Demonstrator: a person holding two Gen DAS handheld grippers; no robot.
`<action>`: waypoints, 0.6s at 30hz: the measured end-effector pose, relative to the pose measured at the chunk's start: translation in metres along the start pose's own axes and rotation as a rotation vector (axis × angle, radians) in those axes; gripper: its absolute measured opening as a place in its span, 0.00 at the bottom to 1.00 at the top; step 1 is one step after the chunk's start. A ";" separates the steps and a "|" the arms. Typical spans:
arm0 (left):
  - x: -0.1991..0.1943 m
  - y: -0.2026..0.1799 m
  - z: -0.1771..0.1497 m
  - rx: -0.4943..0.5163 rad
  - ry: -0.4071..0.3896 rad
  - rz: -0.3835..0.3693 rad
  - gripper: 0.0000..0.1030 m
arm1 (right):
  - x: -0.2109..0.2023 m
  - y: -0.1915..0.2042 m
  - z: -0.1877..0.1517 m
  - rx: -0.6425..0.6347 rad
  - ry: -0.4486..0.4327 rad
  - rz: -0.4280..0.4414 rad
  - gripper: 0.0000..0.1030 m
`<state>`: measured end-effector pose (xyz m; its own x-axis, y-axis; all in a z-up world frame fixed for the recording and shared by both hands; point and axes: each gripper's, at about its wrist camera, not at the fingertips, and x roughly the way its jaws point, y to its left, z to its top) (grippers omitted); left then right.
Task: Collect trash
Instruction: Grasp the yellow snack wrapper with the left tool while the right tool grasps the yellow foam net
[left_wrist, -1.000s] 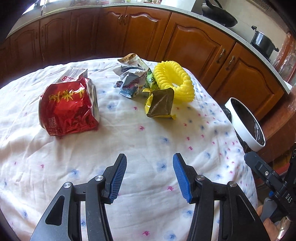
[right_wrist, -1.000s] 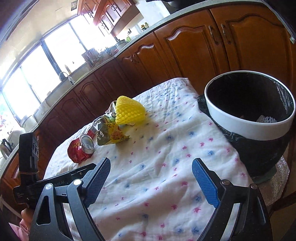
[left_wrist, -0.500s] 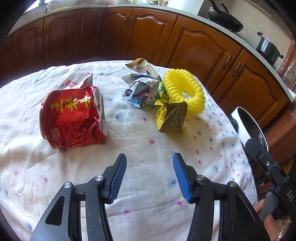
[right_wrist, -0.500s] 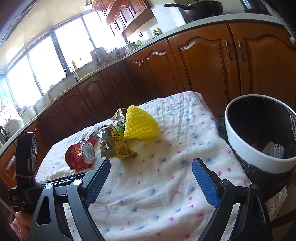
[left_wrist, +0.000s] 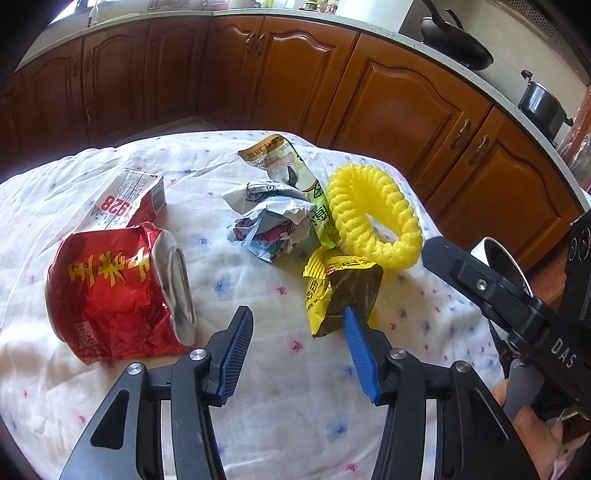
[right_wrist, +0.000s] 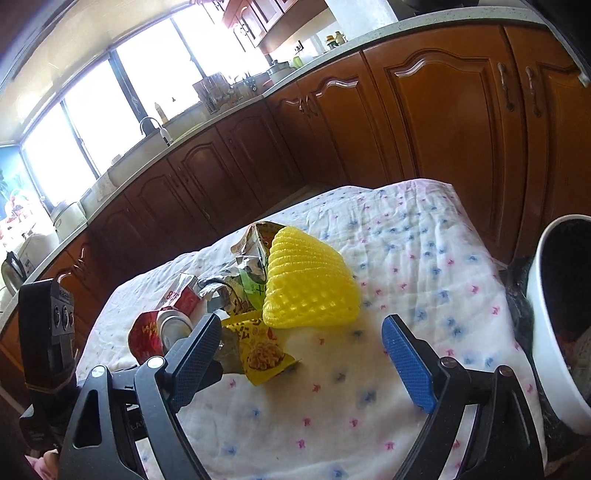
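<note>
Closing slightly at this moment, the jaws of the left gripper (left_wrist: 297, 350) are seen at roughly half width in the lower middle of the left wrist view, with nothing but patterned tablecloth (left_wrist: 258, 424) between the blue pads. Its right pad overlaps the lower edge of a yellow-and-brown snack packet (left_wrist: 341, 290) in the picture; whether it touches cannot be told. A crushed red can (left_wrist: 118, 291) is seen lying on its side at the left of the frame, just beyond the left pad, with a flattened red-and-white carton (left_wrist: 129, 203) behind it. Crumpled wrappers (left_wrist: 273, 218) are gathered in the middle, and a yellow foam net ring (left_wrist: 373, 214) lies right of them, beside the snack packet. At the right edge, a white-rimmed bin (left_wrist: 498, 258) is partly hidden behind the other gripper's black body, under which a hand (left_wrist: 532, 432) is glimpsed.

In the right wrist view, the right gripper (right_wrist: 299, 354) is held wide, its jaws closing a little, with nothing gripped; only cloth and a corner of the snack packet (right_wrist: 264, 350) lie between the pads. The foam net (right_wrist: 306, 291) is seen just above centre, the wrappers (right_wrist: 251, 266) and can (right_wrist: 155, 332) to its left. The bin (right_wrist: 546, 332) stands off the table's edge at the right border. Wooden cabinets (right_wrist: 443, 110) fill the background.
</note>
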<state>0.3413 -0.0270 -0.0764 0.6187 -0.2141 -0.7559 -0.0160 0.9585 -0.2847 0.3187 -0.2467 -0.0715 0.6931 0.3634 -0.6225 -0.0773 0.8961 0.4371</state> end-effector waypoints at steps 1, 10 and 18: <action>0.004 -0.001 0.001 0.003 0.004 0.003 0.45 | 0.006 0.000 0.003 -0.005 0.007 -0.004 0.83; 0.027 -0.002 0.002 0.014 0.039 -0.020 0.05 | 0.027 -0.008 0.007 0.012 0.049 -0.030 0.25; 0.003 -0.020 -0.001 0.067 -0.014 -0.060 0.04 | -0.026 -0.024 -0.008 0.061 -0.014 -0.037 0.13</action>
<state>0.3425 -0.0472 -0.0737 0.6279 -0.2693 -0.7302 0.0734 0.9545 -0.2889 0.2968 -0.2758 -0.0707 0.7046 0.3261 -0.6302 -0.0076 0.8916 0.4528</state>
